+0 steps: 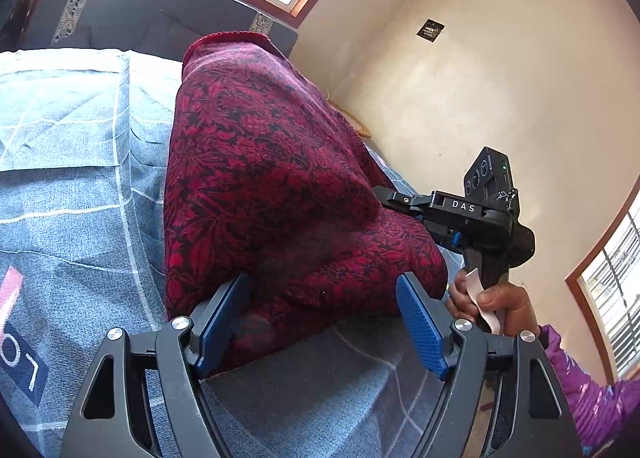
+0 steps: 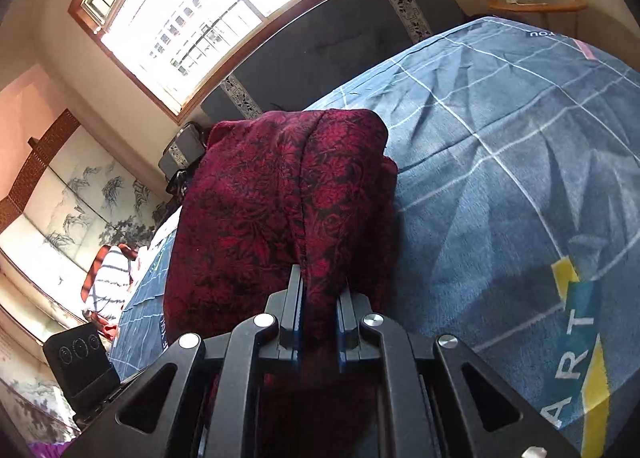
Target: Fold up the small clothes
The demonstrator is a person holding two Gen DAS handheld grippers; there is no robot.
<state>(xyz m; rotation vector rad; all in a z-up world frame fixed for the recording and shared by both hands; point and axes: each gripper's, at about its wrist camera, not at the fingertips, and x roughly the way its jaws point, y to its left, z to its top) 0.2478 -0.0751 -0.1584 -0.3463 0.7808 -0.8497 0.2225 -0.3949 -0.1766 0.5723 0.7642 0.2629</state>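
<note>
A dark red garment with a black leaf pattern (image 1: 272, 185) lies on the blue bedspread (image 1: 76, 185). In the left wrist view my left gripper (image 1: 324, 322) is open, its blue pads either side of the garment's near edge, gripping nothing. The right gripper's body (image 1: 468, 213), held by a hand, shows at the garment's right side. In the right wrist view my right gripper (image 2: 320, 310) is shut on a bunched fold of the red garment (image 2: 280, 193), which rises in front of it above the bedspread (image 2: 500, 197).
A dark headboard (image 1: 160, 13) and a window stand behind the bed. A cream wall (image 1: 480, 97) is on the right. A striped cloth (image 2: 108, 278) and a painted screen (image 2: 72, 209) lie left of the bed. A small wooden table (image 2: 536, 1) stands far right.
</note>
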